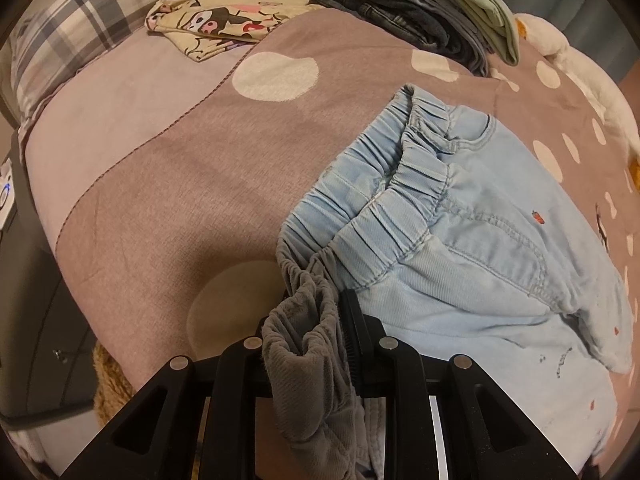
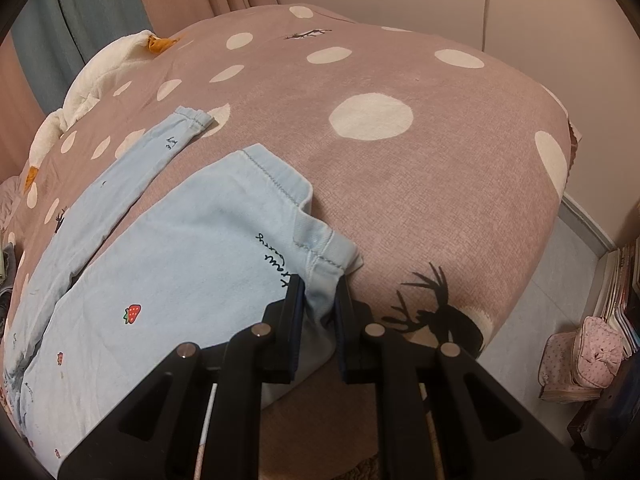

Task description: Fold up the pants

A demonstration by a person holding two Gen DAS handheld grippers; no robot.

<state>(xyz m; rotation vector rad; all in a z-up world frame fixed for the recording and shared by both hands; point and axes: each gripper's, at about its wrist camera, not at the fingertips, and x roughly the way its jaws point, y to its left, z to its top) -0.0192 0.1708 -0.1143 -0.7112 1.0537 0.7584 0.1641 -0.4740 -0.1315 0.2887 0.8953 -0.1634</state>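
Observation:
Light blue pants (image 1: 460, 240) with small strawberry prints lie flat on the dotted brown bedspread (image 1: 200, 184). Their elastic waistband (image 1: 400, 184) gapes open and shows a grey lining. My left gripper (image 1: 316, 308) is shut on the near corner of that waistband, and the grey lining bunches between its fingers. In the right wrist view the pants (image 2: 168, 272) spread to the left. My right gripper (image 2: 320, 284) is shut on the hem of the near leg. The other leg (image 2: 132, 172) stretches away, its cuff lying flat.
A stack of folded clothes (image 1: 432, 12) and a cartoon-print cloth (image 1: 224, 20) sit at the bed's far side by a plaid pillow (image 1: 100, 8). A white plush toy (image 2: 100, 76) lies along the edge. Beside the bed on the floor, a pink pouch (image 2: 580, 356) rests near books (image 2: 624, 280).

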